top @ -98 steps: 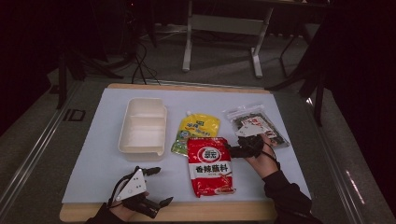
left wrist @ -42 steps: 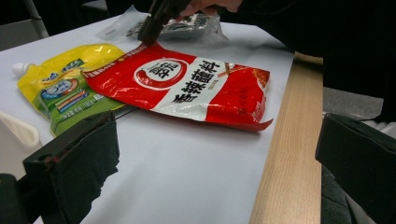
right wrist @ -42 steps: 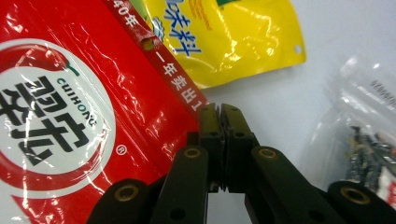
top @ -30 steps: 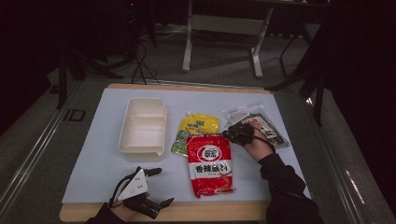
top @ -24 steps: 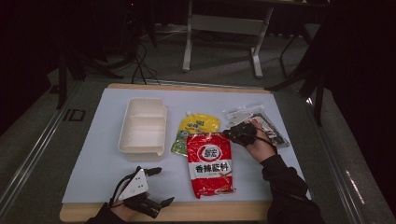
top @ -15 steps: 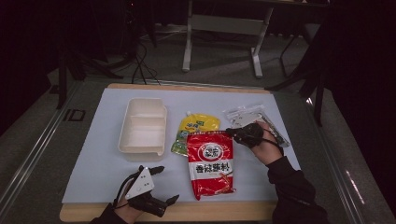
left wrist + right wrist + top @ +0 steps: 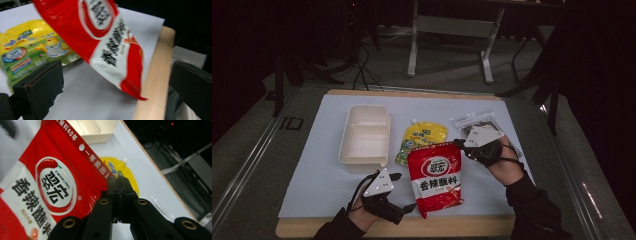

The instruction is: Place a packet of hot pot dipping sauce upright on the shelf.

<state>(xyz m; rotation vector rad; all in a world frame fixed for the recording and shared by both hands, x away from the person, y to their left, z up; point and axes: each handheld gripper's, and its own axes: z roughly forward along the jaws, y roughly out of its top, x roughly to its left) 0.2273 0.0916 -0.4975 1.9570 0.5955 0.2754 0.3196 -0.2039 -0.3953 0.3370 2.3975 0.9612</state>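
A red snack packet (image 7: 434, 175) with white lettering lies mid-table, its top right corner raised. My right gripper (image 7: 460, 146) is shut on that corner; in the right gripper view the closed jaws pinch the packet's (image 7: 50, 185) edge at the gripper tip (image 7: 119, 182). My left gripper (image 7: 404, 192) stands open at the packet's lower left, near the table's front edge. In the left gripper view the packet (image 7: 110, 37) hangs tilted above the mat between the wide-apart jaws of the gripper (image 7: 115, 95), touching neither.
A yellow pouch (image 7: 424, 137) lies partly under the red packet's top. A white two-compartment container (image 7: 364, 135) sits to the left. A clear bag of dark contents (image 7: 477, 125) lies behind the right hand. The wooden table edge (image 7: 152, 75) runs close by.
My right gripper came off the clear bag, moved left to the red packet's top corner, shut on it and raised it. The left gripper shifted slightly toward the packet.
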